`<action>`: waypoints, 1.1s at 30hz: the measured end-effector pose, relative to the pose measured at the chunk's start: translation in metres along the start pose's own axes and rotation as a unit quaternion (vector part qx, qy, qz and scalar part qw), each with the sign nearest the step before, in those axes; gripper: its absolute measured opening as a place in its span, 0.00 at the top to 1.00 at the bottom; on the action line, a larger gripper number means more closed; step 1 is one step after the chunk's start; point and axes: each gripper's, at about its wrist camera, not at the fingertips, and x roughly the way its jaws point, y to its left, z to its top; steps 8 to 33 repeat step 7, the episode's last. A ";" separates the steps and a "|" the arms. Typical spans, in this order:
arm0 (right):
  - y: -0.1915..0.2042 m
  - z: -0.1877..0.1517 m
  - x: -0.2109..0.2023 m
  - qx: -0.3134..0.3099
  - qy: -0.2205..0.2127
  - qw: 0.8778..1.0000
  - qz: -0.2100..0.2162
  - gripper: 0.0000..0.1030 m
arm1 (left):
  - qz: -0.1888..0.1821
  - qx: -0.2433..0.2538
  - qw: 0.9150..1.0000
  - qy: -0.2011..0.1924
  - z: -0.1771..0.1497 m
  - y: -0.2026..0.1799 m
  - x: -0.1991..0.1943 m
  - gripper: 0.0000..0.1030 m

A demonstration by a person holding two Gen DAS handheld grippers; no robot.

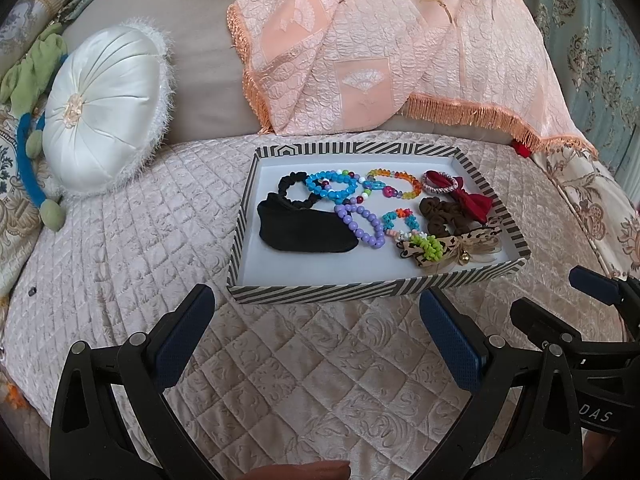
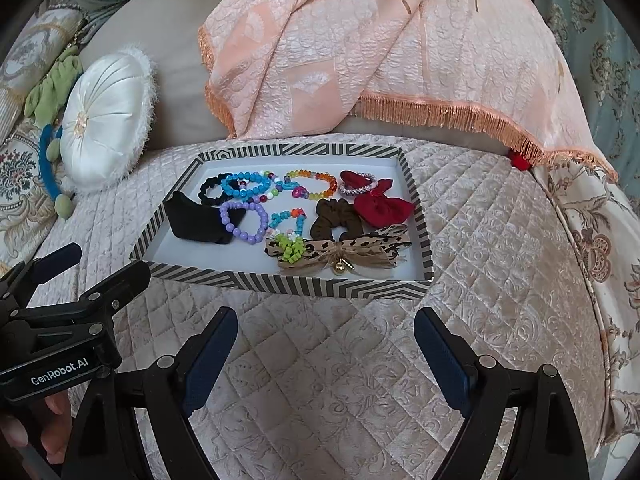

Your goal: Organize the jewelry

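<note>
Left wrist view takes in a quilted pale-pink bed cover (image 1: 120,280) with a peach fringed throw (image 1: 380,60) draped behind and a round white satin cushion (image 1: 104,108) off to the left. On the cover sits a shallow striped tray (image 1: 320,294), its long side running left to right, one corner turned toward the right gripper. Inside, from biggest down: a black cloth pouch (image 1: 304,228) lying lengthwise at the left, a leopard-print bow with a small bell (image 1: 460,248) at the front right, a red bow scrunchie (image 1: 472,200), a brown scrunchie (image 1: 444,212), a black scrunchie (image 1: 296,188), then bead bracelets: blue (image 1: 332,188), purple (image 1: 360,220), rainbow (image 1: 396,184), and a green one (image 1: 428,246) lying on the bow.

Both tools hover short of the tray's near wall, touching nothing. The left gripper (image 1: 316,336) stands wide apart and empty; the right gripper (image 2: 324,344) likewise. Readable writing: "GenRobot.AI" on the left gripper's body in the right wrist view, and "DAS" on the right gripper's in the left.
</note>
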 end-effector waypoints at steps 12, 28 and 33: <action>0.000 0.000 0.000 0.000 0.000 1.000 0.000 0.14 | 0.006 0.015 1.000 -0.014 -0.003 -0.006 -0.003 0.00; 0.000 0.000 0.000 0.000 0.000 1.000 0.000 0.14 | 0.006 0.015 1.000 -0.014 -0.003 -0.006 -0.003 0.00; 0.000 0.000 0.000 0.000 0.000 1.000 0.000 0.14 | 0.006 0.015 1.000 -0.014 -0.003 -0.006 -0.003 0.00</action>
